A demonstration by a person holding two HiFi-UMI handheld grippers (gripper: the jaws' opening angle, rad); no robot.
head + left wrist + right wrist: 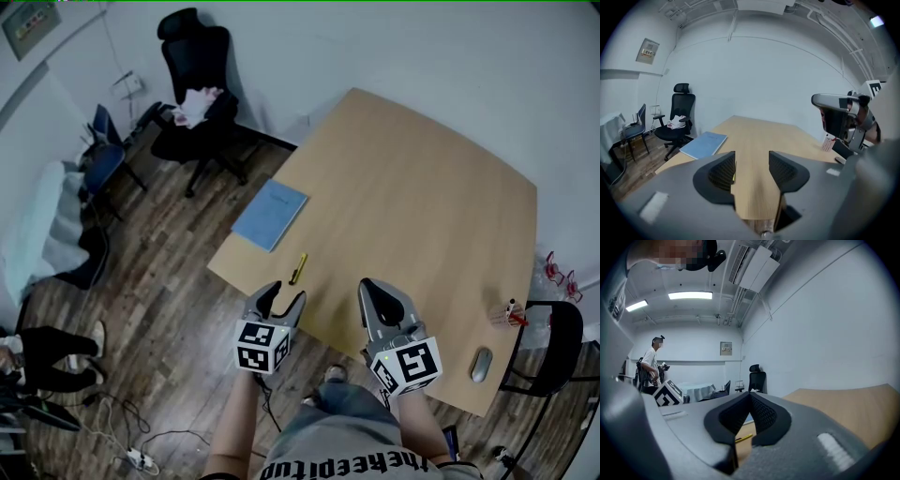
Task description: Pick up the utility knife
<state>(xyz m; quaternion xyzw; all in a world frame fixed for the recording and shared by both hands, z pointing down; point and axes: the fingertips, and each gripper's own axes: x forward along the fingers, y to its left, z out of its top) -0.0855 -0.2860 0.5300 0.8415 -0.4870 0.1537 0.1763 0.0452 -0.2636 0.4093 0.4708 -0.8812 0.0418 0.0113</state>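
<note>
Hovering with left gripper (285, 298) spread wide, empty, just short of yellow utility knife (298, 269) at table (412, 206) edge, lower centre (blue notebook (270, 214) beyond); holding right gripper (370, 289) pinched together on nothing.

Right tool (750, 397): jaw tips together, nothing gripped btwn them. Yellow utility knife (744, 438) visible thru lower gap, lying on wooden worktop (843, 401), clear of pads. Bkgd: black office chair (757, 377) by wall; person (649, 366) standing far left; ceiling light (690, 296) lit; AC unit (754, 266) overhead; framed notice (725, 348) on rear wall.
</note>
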